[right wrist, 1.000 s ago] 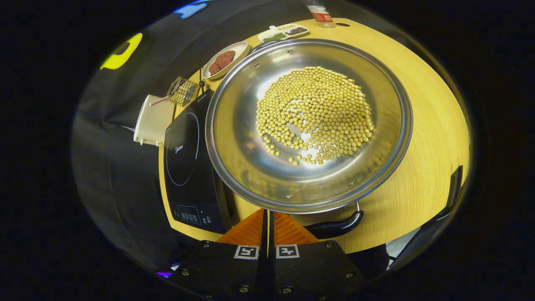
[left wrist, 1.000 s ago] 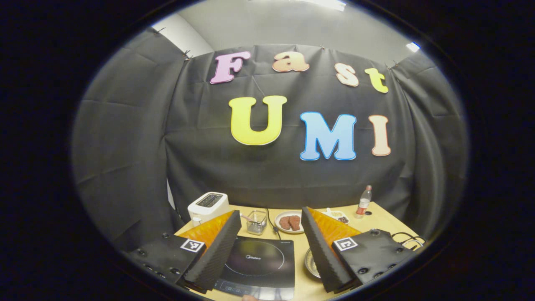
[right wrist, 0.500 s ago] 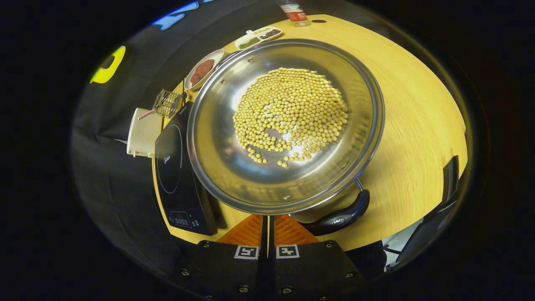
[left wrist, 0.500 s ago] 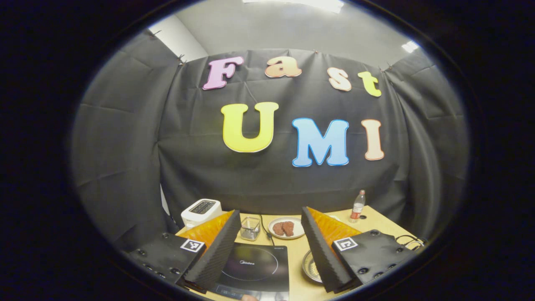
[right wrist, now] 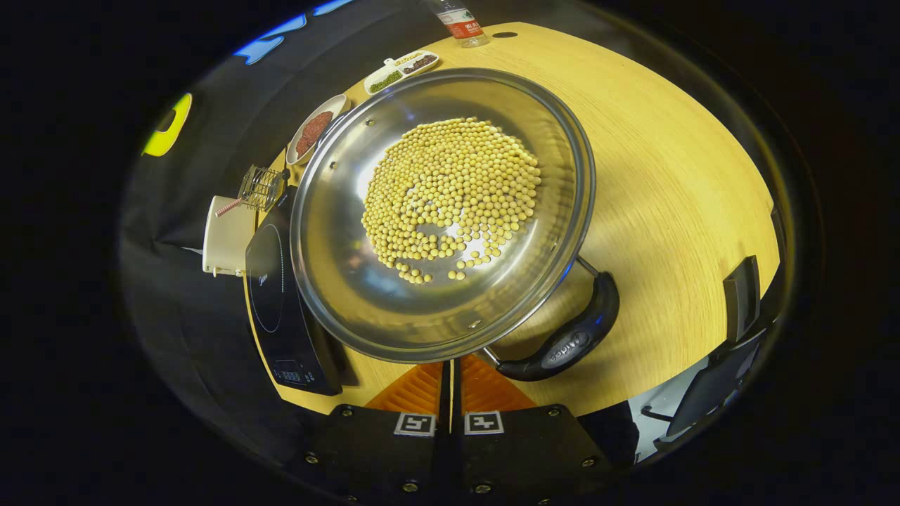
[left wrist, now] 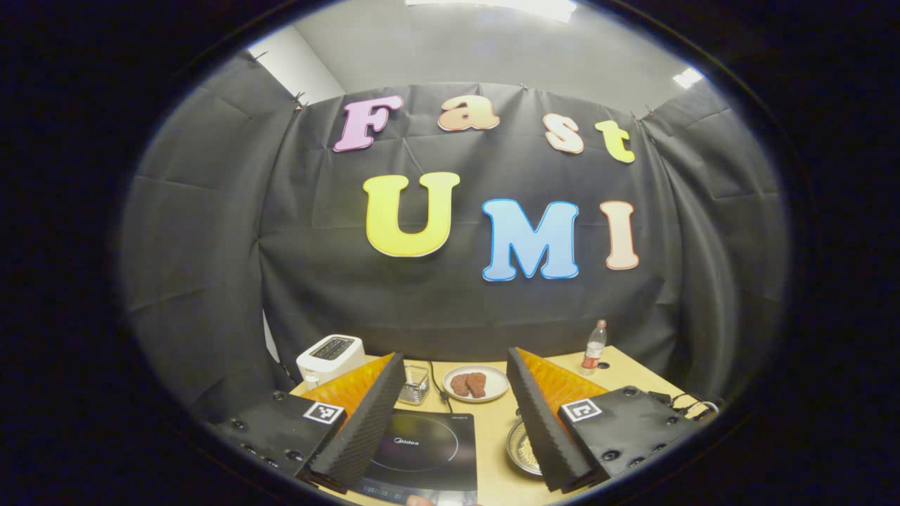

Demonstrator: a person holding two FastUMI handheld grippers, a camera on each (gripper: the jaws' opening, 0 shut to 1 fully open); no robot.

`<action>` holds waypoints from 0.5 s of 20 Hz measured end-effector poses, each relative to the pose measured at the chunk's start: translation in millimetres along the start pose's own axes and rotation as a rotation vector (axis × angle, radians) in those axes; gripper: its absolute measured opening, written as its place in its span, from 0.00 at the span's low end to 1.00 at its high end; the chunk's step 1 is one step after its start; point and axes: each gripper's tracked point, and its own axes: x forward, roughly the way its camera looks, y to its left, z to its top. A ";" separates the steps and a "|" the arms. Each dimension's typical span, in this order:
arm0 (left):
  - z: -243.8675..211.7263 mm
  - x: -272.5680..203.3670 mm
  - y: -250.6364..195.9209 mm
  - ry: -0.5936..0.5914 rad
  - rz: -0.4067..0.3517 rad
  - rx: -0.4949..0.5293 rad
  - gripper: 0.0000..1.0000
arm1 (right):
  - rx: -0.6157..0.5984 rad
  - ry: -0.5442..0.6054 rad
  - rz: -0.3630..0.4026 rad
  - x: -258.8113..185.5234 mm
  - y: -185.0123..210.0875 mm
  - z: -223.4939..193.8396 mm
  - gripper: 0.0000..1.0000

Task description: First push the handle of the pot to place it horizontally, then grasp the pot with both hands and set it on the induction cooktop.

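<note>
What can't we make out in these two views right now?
- Right gripper, right gripper view: fingertips run under the pot rim; contact with the handle is hidden.
- Pot's far handle: behind the bowl.
- Pot, left gripper view: cut off by a finger.
- Induction cooktop controls: too small.

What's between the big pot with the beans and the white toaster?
The black induction cooktop lies between the pot and the toaster, flat on the table. The right gripper view shows this best.
</note>
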 end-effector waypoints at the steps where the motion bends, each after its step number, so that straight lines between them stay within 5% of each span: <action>1: 0.0 0.5 -1.8 -0.001 -0.003 0.002 0.94 | 0.003 0.001 -0.009 -0.2 -4.5 0.7 0.01; 10: 1.7 9.1 -18.9 -0.005 -0.048 0.010 0.94 | 0.066 -0.023 -0.076 -10.0 -48.2 19.0 0.08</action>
